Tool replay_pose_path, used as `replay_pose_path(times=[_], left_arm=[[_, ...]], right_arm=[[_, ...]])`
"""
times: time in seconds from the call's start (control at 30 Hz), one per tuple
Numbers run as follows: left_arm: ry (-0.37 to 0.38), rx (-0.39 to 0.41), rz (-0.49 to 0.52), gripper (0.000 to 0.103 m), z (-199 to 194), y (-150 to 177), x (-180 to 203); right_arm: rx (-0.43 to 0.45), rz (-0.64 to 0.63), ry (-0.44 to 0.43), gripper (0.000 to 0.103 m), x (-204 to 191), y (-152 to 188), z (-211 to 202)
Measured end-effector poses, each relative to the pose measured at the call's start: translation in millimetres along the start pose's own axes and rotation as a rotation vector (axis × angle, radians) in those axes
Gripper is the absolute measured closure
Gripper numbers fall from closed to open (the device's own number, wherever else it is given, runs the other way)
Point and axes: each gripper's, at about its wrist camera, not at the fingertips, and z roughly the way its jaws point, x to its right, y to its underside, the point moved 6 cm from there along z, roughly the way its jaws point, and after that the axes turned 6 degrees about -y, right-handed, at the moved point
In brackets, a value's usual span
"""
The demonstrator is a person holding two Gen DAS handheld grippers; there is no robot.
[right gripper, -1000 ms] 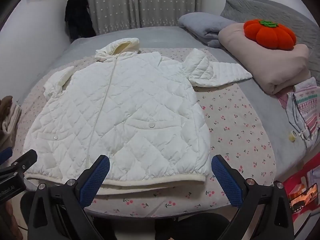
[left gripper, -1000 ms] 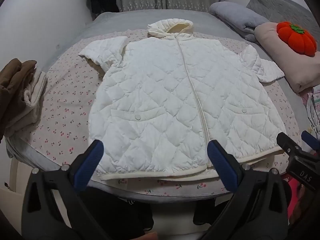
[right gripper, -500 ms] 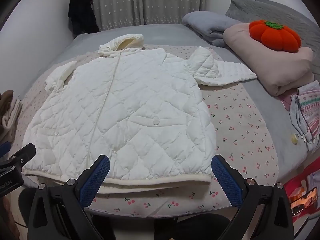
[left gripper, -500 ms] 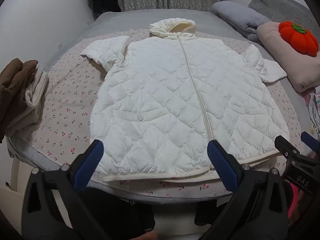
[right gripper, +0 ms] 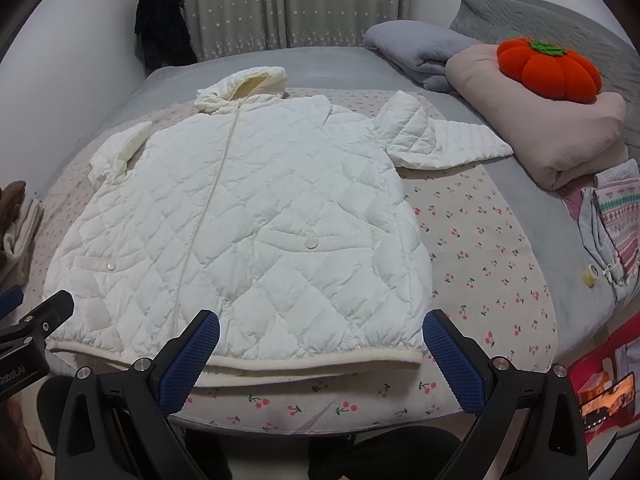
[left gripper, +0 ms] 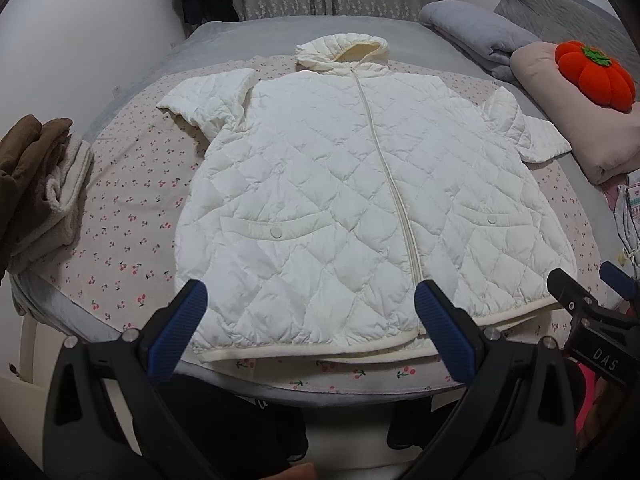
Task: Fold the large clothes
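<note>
Left tongs (left gripper: 310,320) and right tongs (right gripper: 320,344) are held wide apart, empty, above the bed's (right gripper: 560,312) near edge. The white quilted jacket (left gripper: 360,200) is laid flat, hem toward that edge.

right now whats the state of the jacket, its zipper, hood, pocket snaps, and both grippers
white jacket: flat, front up, unfolded
zipper: closed
hood: bunched at top
pocket snaps: fastened
left gripper: open, empty
right gripper: open, empty
brown clothes: piled at left

- Room is lit evenly and softly, a bit dim, hardly any shadows cast.
- Heavy fisheye bending and dark vignetting are seen at the corners.
- Centre is kept sharp; edges are slightly smeared.
</note>
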Motion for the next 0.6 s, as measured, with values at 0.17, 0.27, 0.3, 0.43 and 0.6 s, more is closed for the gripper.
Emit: replay_pose_path(times=[0.17,0.27,0.3,0.43,0.6], left_arm=[[0.004,-0.001,-0.005,0.000,0.5,-0.4,-1.8],[0.005,-0.002,-0.006,0.000,0.5,-0.2,-2.3],[0.005,-0.001,-0.006,0.000,0.5,-0.2,-2.3],[0.004,-0.002,-0.005,0.000,0.6,-0.3,-2.1],[0.003,-0.004,-0.007,0.000,2.5,1.5,-4.1]], right_arm=[[0.000,-0.004,0.001,0.000,-3.6,-1.0,-0.3],[0.001,-0.006,0.001,0.000,-4.6,-1.5,-0.6],[-0.001,-0.005,0.001,0.000,-4.1,-1.8,-0.3],[-0.001,-0.005,0.001,0.000,-4.5,-1.6,-0.4],[0.001,-0.007,0.003,0.000,-5.1,-2.0,-0.4]])
